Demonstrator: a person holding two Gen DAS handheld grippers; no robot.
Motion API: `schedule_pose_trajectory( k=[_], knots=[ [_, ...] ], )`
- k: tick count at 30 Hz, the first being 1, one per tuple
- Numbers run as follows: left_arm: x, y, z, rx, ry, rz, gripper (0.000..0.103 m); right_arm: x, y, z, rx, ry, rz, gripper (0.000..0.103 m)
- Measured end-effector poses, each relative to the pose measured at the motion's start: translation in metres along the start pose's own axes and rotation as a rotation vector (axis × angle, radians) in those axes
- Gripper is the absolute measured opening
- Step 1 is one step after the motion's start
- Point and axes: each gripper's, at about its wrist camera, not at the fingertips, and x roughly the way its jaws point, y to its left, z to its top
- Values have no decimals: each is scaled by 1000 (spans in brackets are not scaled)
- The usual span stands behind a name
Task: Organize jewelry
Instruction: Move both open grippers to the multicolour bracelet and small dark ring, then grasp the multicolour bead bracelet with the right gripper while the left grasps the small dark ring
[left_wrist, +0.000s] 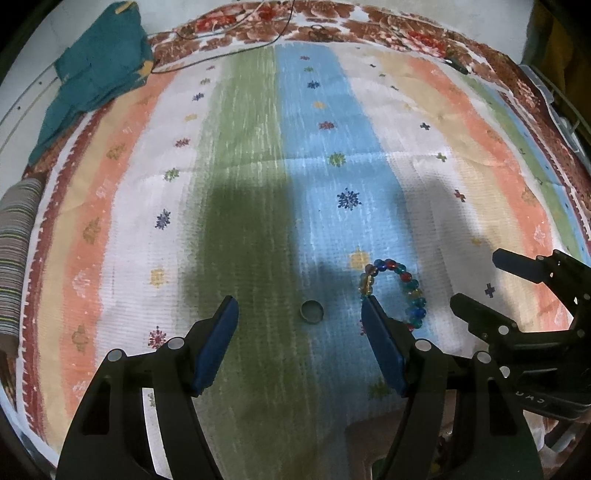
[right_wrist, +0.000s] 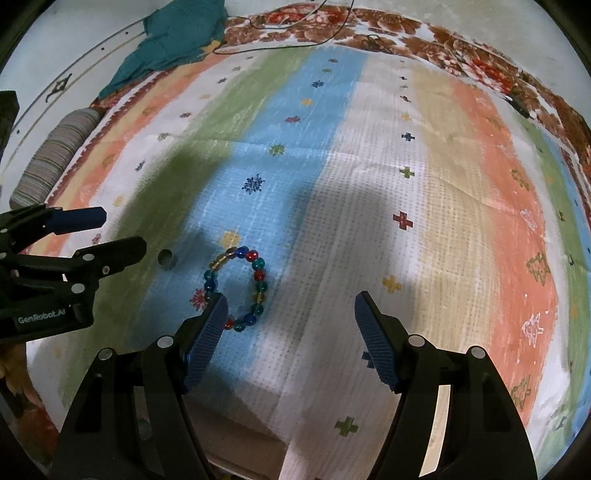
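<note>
A bracelet of coloured glass beads (left_wrist: 406, 290) lies flat on the striped cloth; it also shows in the right wrist view (right_wrist: 236, 288). A small metal ring (left_wrist: 312, 312) lies just left of it, seen too in the right wrist view (right_wrist: 167, 259). My left gripper (left_wrist: 299, 306) is open and empty, its jaws on either side of the ring, the right jaw in front of part of the bracelet. My right gripper (right_wrist: 290, 302) is open and empty, just right of the bracelet, its left jaw over the bracelet's near edge. The right gripper shows in the left wrist view (left_wrist: 476, 280), the left gripper in the right wrist view (right_wrist: 122, 232).
The striped cloth (left_wrist: 258, 147) covers a bed with a floral sheet (left_wrist: 369, 29). A teal cloth (left_wrist: 96, 70) lies at the far left corner, a striped bolster (left_wrist: 16, 251) at the left edge. A thin cable (left_wrist: 229, 51) runs along the far side.
</note>
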Motion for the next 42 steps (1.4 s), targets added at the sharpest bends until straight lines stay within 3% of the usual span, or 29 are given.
schedule_pose_trajectory(
  k=[4, 9, 11, 27, 33, 35, 42],
  knots=[
    [11, 4, 1, -7, 25, 3, 59, 6, -1, 4, -8, 8, -8, 71],
    [22, 7, 4, -15, 49, -3, 58, 14, 2, 10, -32, 33, 10, 71],
    [25, 7, 5, -20, 56, -14, 57, 19, 2, 13, -42, 50, 15, 65],
    [49, -3, 9, 14, 111, -33, 45, 50, 13, 11, -113, 134, 31, 54],
    [61, -5, 6, 28, 130, -14, 37, 54, 13, 8, -114, 136, 2, 44],
    [62, -6, 7, 32, 127, -10, 36, 54, 12, 7, -109, 134, -6, 38],
    [63, -13, 7, 41, 135, -21, 18, 54, 5, 7, -88, 125, -19, 15]
  ],
)
